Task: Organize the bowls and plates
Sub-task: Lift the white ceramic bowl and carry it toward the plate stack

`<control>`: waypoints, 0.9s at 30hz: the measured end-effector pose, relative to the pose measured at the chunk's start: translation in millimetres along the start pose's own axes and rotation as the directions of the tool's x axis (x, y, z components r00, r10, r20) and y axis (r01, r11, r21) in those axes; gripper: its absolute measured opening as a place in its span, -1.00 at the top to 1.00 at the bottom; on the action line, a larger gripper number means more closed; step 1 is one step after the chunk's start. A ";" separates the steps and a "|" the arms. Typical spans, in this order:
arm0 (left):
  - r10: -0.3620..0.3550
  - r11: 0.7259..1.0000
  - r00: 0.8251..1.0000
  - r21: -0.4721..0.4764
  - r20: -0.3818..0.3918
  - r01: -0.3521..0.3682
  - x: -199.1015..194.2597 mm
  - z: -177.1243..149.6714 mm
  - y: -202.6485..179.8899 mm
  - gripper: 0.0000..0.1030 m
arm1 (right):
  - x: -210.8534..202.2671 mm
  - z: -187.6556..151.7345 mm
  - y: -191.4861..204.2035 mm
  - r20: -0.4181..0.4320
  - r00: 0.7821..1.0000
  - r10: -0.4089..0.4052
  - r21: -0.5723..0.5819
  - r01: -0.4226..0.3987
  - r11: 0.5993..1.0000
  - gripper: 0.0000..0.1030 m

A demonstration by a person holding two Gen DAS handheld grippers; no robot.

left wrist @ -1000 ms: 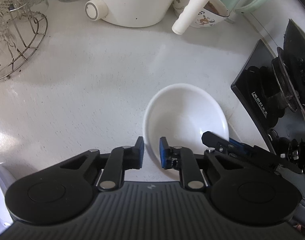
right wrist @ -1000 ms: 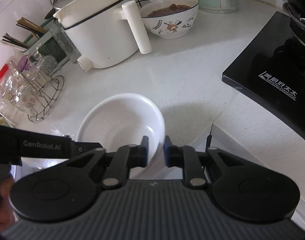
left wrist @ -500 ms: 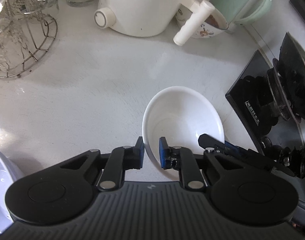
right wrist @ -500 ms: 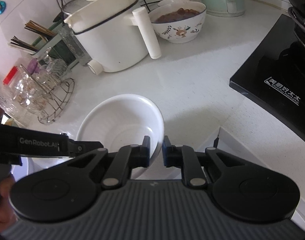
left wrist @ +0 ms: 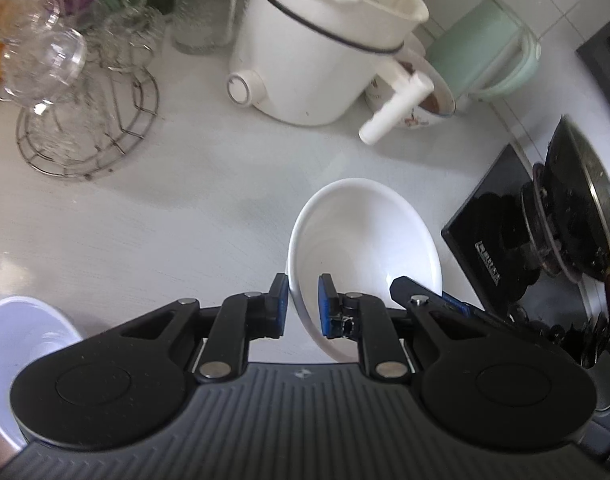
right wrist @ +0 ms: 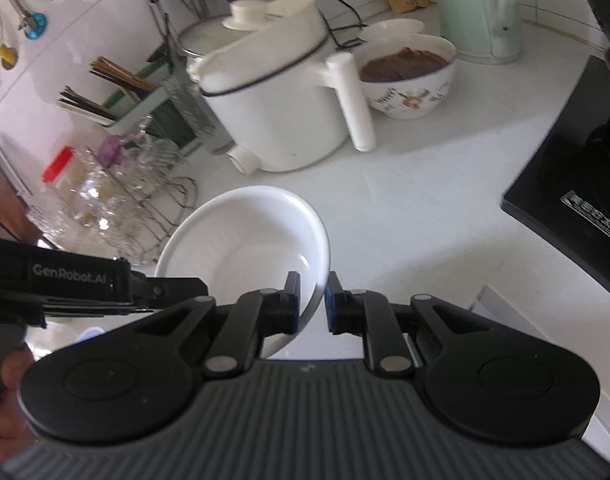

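"GenRobot.AI" is printed on the left gripper (right wrist: 193, 286). It and the right gripper (right wrist: 312, 300) each pinch opposite rims of the white bowl (right wrist: 245, 240), held tilted above the counter (right wrist: 405, 200), mouth facing the cameras.

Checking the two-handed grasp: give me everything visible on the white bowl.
The white bowl is plain, glossy, ceramic-looking, empty and deep, with a thin rounded rim. It is tilted, its opening facing the cameras. The left gripper is shut on its rim, one pad inside and one outside; the right gripper pinches the opposite rim the same way. It appears to be held above the white counter, in front of the white cooker pot. No chips or marks show.
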State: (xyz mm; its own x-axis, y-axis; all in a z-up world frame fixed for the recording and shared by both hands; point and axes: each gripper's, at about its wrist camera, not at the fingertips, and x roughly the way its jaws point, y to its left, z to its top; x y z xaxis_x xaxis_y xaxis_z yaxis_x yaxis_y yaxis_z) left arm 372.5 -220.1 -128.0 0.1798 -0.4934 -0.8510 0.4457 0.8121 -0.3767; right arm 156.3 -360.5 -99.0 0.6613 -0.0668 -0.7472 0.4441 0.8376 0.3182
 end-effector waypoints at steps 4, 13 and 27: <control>-0.002 0.999 0.999 -0.033 0.038 0.004 -20.5 2.2 9.1 0.65 | -4.8 5.5 11.7 0.006 0.999 0.037 -0.015 -0.037 0.999 0.70; 0.020 0.996 0.996 -0.084 0.088 -0.012 -57.3 5.0 29.3 0.65 | -8.6 12.9 42.4 -0.009 0.995 0.104 -0.060 -0.104 0.993 0.70; 0.058 0.984 0.986 -0.176 0.157 -0.030 -106.7 -13.7 71.6 0.65 | -7.5 10.8 85.4 -0.066 0.977 0.203 -0.126 -0.210 0.970 0.69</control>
State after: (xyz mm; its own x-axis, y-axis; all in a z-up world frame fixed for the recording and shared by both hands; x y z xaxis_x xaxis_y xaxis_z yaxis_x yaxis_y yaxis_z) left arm 373.1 -105.0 -69.2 0.3411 -0.4883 -0.8032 0.2789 0.8686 -0.4096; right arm 195.9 -294.3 -60.0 0.6963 0.1406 -0.7038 0.2154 0.8945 0.3918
